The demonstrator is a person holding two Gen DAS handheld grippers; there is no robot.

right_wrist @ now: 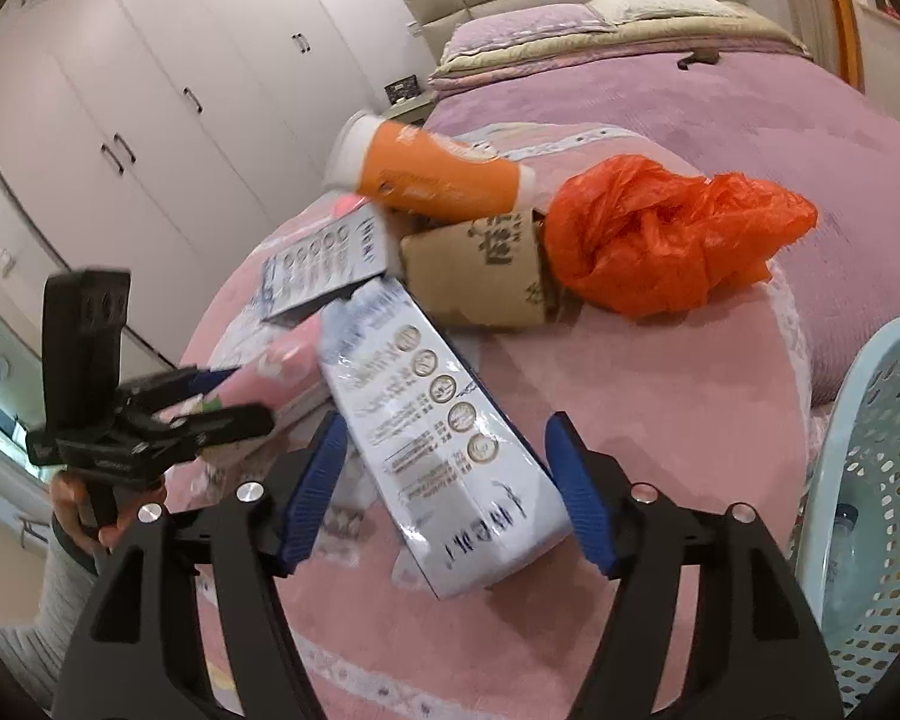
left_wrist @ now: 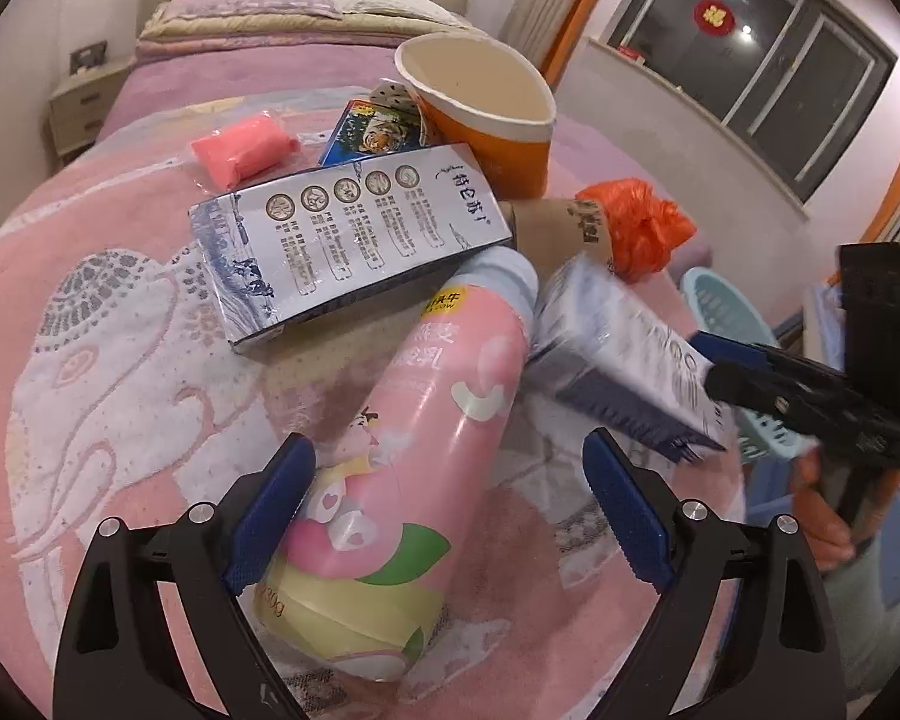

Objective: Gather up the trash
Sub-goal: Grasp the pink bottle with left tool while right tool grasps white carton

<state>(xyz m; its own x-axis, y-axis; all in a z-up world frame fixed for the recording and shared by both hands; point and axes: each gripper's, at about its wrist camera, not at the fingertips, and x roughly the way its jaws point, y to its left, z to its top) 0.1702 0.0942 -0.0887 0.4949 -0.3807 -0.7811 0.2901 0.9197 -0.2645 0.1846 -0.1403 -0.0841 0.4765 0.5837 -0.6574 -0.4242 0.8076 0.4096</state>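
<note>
Trash lies piled on a pink bedspread (left_wrist: pixel 120 372). A pink yogurt bottle (left_wrist: pixel 414 438) lies between the open fingers of my left gripper (left_wrist: pixel 450 510); the left pad (left_wrist: pixel 270 516) touches it, the right pad stands apart. A blue-white milk carton (right_wrist: pixel 444 450) lies between the open fingers of my right gripper (right_wrist: pixel 444 492), not clamped. A second carton (left_wrist: pixel 342 240), an orange paper cup (left_wrist: pixel 492 114), a brown cup sleeve (right_wrist: pixel 480 276), an orange plastic bag (right_wrist: pixel 666 234) and a pink packet (left_wrist: pixel 243 147) lie behind.
A light blue perforated basket (right_wrist: pixel 870 480) stands at the bed's right edge, with a clear bottle inside. A small tiger-print box (left_wrist: pixel 372 132) lies by the orange cup. Pillows and headboard are at the far end; white wardrobes stand to the left.
</note>
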